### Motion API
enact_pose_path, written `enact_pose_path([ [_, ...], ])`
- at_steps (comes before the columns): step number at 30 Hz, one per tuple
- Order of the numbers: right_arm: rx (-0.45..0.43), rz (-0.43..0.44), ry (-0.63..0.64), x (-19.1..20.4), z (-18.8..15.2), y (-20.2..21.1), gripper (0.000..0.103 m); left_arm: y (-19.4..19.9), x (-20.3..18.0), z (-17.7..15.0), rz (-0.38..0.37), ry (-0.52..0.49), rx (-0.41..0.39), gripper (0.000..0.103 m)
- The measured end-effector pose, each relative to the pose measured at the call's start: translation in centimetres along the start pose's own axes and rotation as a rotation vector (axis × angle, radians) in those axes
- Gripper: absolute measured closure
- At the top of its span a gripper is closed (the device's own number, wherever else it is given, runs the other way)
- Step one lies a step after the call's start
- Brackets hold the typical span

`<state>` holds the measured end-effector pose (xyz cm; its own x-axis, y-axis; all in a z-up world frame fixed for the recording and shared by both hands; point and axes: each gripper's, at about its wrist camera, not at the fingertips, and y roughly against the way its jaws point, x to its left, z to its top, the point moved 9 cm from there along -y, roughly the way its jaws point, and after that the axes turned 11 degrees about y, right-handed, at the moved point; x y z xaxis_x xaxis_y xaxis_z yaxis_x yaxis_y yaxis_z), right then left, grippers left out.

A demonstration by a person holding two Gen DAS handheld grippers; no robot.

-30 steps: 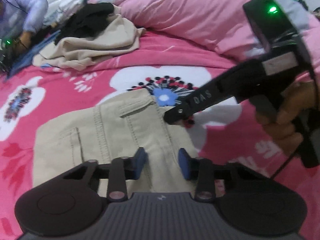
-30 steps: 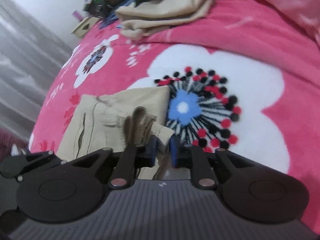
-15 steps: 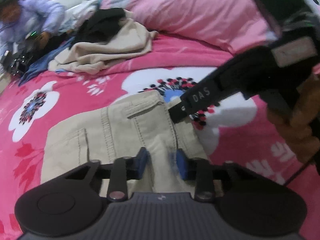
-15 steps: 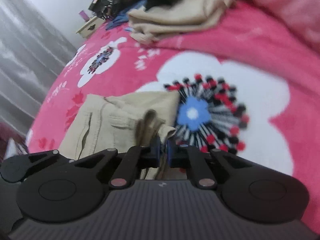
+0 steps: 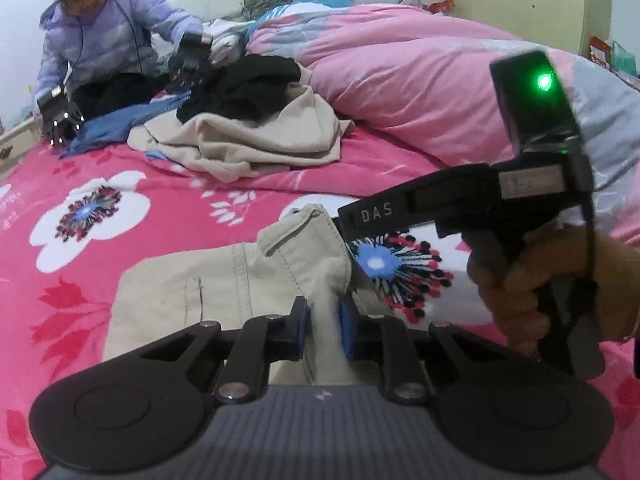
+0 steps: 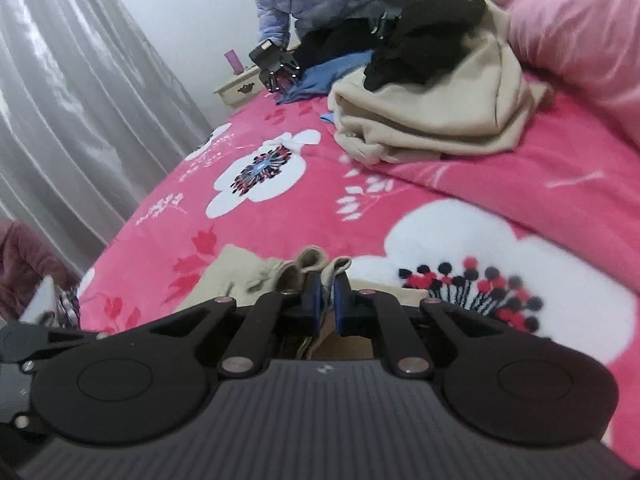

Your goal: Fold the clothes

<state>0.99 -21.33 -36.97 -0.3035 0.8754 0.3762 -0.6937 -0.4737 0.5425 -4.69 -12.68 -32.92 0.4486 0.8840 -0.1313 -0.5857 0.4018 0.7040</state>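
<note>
Left tool (image 5: 323, 330) and right tool (image 6: 327, 295) each pinch the beige trousers' (image 5: 224, 280) near edge, lifted off the bed (image 5: 168, 200); fold partway, unfolded pile (image 5: 256, 140) beyond.

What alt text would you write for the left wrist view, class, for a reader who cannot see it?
The left gripper pinches a raised fold of beige trousers on a pink floral bedspread, while the hand-held right gripper grips their far corner. Behind lie a clothes pile and a seated person.
</note>
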Motion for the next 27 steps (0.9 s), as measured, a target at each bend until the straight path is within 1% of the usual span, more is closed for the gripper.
enact_pose_path([
  [4,-0.006,0.059,-0.165,-2.0,-0.8,-0.4,0.098,-0.8,-0.1,-0.8,-0.004,0.017,0.022,0.085],
  [7,-0.07,0.135,-0.181,-0.9,0.8,0.5,0.098,-1.4,-0.2,-1.3,-0.007,0.03,0.038,0.085],
  [10,-0.1,0.172,-0.198,-1.0,1.6,0.7,0.098,-2.0,-0.3,-1.9,-0.01,0.042,0.055,0.084],
  [11,-0.085,0.169,-0.234,-1.6,1.1,0.5,0.098,-2.2,-0.4,-2.1,-0.011,0.046,0.06,0.083],
  [12,-0.045,0.149,-0.3,-2.9,-0.4,0.0,0.098,-2.4,-0.4,-2.3,-0.012,0.051,0.066,0.079],
  [13,-0.004,0.129,-0.366,-4.2,-1.9,-0.5,0.097,-2.6,-0.5,-2.5,-0.013,0.055,0.071,0.077],
  [14,0.014,0.134,-0.442,-5.3,-3.1,-0.6,0.098,-2.8,-0.5,-2.6,-0.014,0.059,0.077,0.077],
  [15,0.009,0.165,-0.529,-6.0,-4.0,-0.3,0.098,-2.9,-0.8,-2.7,-0.014,0.041,0.071,0.069],
  [16,0.002,0.17,-0.565,-6.4,-4.3,0.2,0.097,-2.9,-1.2,-2.8,-0.015,0.015,0.06,0.059],
  [17,-0.007,0.151,-0.549,-6.3,-4.0,0.9,0.092,-2.8,-1.6,-2.8,-0.023,0.009,0.059,0.055],
  [18,-0.016,0.131,-0.533,-6.3,-3.8,1.6,0.092,-2.5,-1.8,-2.8,-0.026,0.012,0.057,0.053],
  [22,-0.051,0.053,-0.469,-6.1,-2.7,4.4,0.092,-1.0,-1.8,-2.4,-0.031,0.039,0.057,0.052],
  [23,-0.056,0.033,-0.424,-5.6,-2.1,5.0,0.092,-0.5,-1.6,-2.3,-0.032,0.058,0.054,0.052],
  [25,-0.048,0.012,-0.268,-3.5,-0.5,5.4,0.092,0.9,-1.0,-2.1,-0.022,0.094,0.046,0.052],
  [27,-0.031,0.027,-0.084,-0.6,0.9,5.3,0.092,2.2,-0.4,-2.4,-0.016,0.117,0.045,0.052],
])
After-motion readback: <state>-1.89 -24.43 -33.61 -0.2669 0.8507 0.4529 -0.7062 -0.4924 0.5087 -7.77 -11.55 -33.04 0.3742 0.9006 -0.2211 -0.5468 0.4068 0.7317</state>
